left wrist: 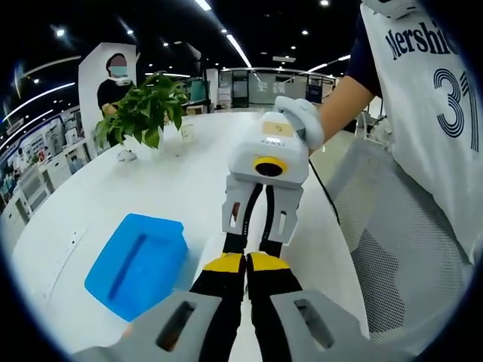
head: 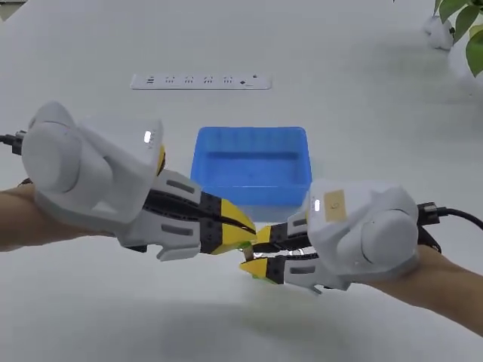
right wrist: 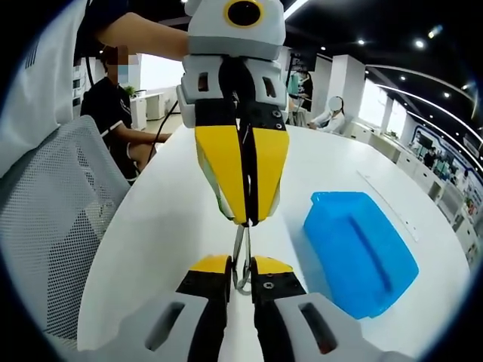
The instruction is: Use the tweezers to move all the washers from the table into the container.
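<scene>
Left tool [head: 247, 228] and right tool [head: 250, 265] are met tip to tip, both pinched onto the tweezers [right wrist: 241, 253]; the blue container [head: 226, 193] is set just beyond them. Moving of washers is judged not yet begun.

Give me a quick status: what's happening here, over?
Left gripper and right gripper tip to tip, both shut on the tweezers. Blue container just beyond. Nothing blocking.

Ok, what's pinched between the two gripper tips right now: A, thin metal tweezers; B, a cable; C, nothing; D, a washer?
A: the right gripper view shows silver tweezers clamped by the right gripper and running up into the tips of the left gripper.
</scene>
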